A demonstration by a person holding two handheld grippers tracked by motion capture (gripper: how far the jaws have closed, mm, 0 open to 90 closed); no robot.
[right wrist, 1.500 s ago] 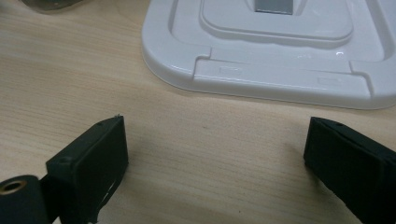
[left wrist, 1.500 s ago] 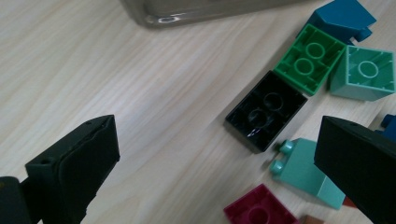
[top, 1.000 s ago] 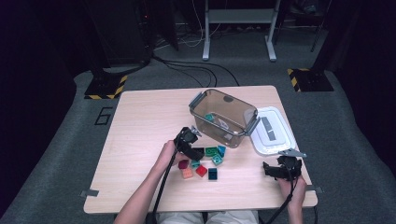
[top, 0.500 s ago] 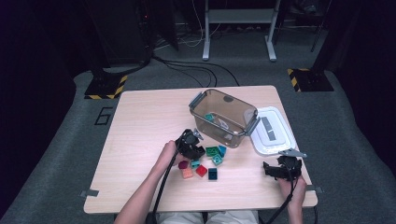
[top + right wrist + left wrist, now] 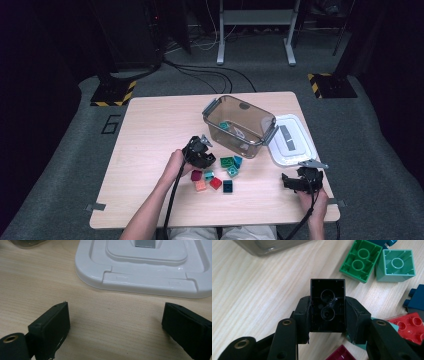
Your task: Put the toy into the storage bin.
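This looks like a lab or test room. A bare wooden table [image 5: 165,125] stands on grey carpet [image 5: 65,165] in a dark space. Black-and-yellow hazard-striped bases [image 5: 112,92] sit at the far left and right, cables [image 5: 200,72] trail across the floor, and a metal stand [image 5: 255,30] rises at the far side.

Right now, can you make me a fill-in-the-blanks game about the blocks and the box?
1. The left tongs are shut on a ____ block.
2. The right tongs are ____ and hold nothing.
3. The white lid lies on the ____ beside the clear box.
4. The green block lies with its hollow side facing ____.

Missing words: black; open; table; up
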